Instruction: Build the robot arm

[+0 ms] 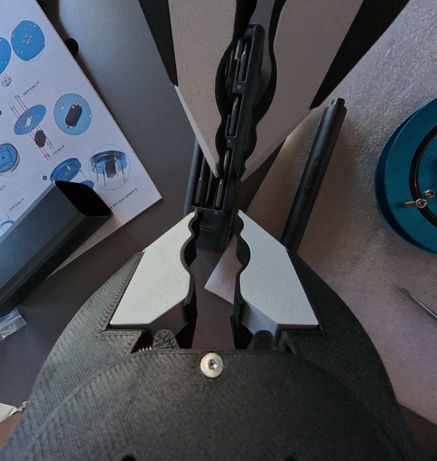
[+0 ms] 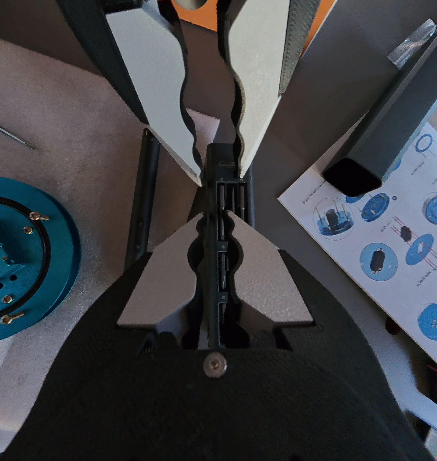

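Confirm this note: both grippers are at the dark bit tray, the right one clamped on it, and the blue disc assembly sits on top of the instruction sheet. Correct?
Not quite. The blue disc assembly sits on the grey mat, across the bit tray from the instruction sheet, as the right wrist view shows. The right gripper is clamped on the tray; the left gripper is at its end.

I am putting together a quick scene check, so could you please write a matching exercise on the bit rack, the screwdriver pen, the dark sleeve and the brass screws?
Things:
1. bit rack
2. screwdriver pen
3. dark sleeve
4. brass screws

Places:
A. open end over the instruction sheet
B. in the teal round base
C. clamped between the right gripper fingers
D. lying on the grey mat, beside the rack

Pairs: 1-C, 2-D, 3-A, 4-B
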The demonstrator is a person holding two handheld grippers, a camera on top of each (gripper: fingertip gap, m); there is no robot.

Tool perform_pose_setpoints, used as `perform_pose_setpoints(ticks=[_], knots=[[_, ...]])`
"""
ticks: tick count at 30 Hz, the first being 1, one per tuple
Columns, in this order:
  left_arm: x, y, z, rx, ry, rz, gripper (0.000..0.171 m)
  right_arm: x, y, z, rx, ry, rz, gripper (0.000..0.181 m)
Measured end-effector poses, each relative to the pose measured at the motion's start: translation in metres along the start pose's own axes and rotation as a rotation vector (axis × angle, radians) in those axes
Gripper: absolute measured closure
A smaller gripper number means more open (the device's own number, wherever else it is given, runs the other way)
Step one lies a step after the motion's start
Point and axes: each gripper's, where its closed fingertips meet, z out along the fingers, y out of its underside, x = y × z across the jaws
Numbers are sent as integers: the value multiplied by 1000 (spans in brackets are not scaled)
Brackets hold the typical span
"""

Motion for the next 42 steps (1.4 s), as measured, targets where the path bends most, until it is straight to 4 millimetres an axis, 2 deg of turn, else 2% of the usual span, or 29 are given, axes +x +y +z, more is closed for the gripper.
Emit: perform_pose_setpoints(ticks=[5,13,18,21,25,30,36,40,42], knots=[[0,0,0,3,1,-3,146,-1,2,2,-27,12,-5,167],[-1,0,0,13,-4,1,147,-1,6,0,-119,116,-105,166],[0,-1,0,15,6,-10,146,-4,7,1,-125,131,-62,160],[2,0,-1,27,24,-23,143,-1,6,1,-84,144,-31,167],[3,0,-1,22,24,-32,142,-1,6,1,-104,105,12,168],[1,1,-1,33,0,5,146,-1,6,2,-114,-28,88,170],[1,0,-5,73,49,-73,150,-2,5,2,5,-87,164,171],[0,-1,-4,77,13,-12,153,-2,4,2,51,-108,168,172],[3,-5,-5,91,5,28,164,-1,4,1,79,-138,205,172]])
